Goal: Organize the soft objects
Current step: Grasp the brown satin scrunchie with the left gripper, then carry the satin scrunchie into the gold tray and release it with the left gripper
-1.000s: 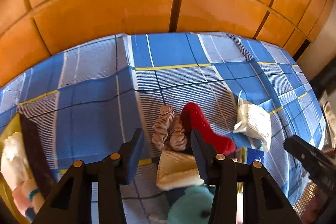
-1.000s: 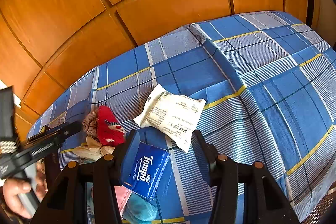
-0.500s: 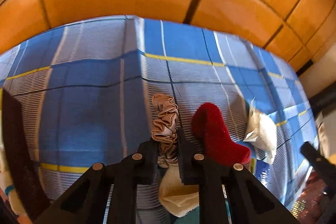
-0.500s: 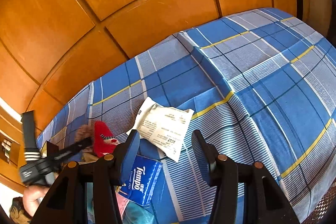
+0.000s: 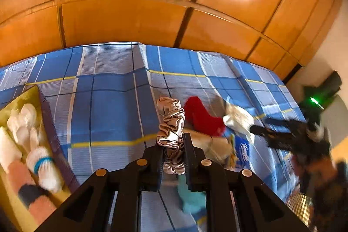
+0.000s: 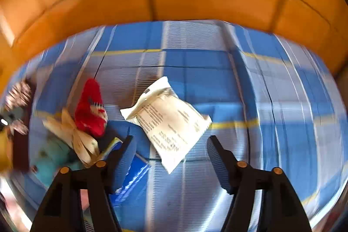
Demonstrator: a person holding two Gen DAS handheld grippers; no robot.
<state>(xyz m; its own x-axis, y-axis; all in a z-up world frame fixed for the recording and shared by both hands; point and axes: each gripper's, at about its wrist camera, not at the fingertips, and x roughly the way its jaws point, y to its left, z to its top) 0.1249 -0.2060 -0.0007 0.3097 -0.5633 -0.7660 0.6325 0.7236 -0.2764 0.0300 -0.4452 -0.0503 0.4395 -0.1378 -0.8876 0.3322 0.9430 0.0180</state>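
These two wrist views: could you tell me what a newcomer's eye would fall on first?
In the left wrist view, the left gripper is shut on a beige satin scrunchie, above the blue plaid bedspread. Beside it lies a red sock. In the right wrist view, a white printed packet lies just ahead of the open right gripper.

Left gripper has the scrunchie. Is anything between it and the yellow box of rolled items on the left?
Nothing visible. The left gripper is shut on the scrunchie; only bare plaid bedspread lies between it and the yellow box.
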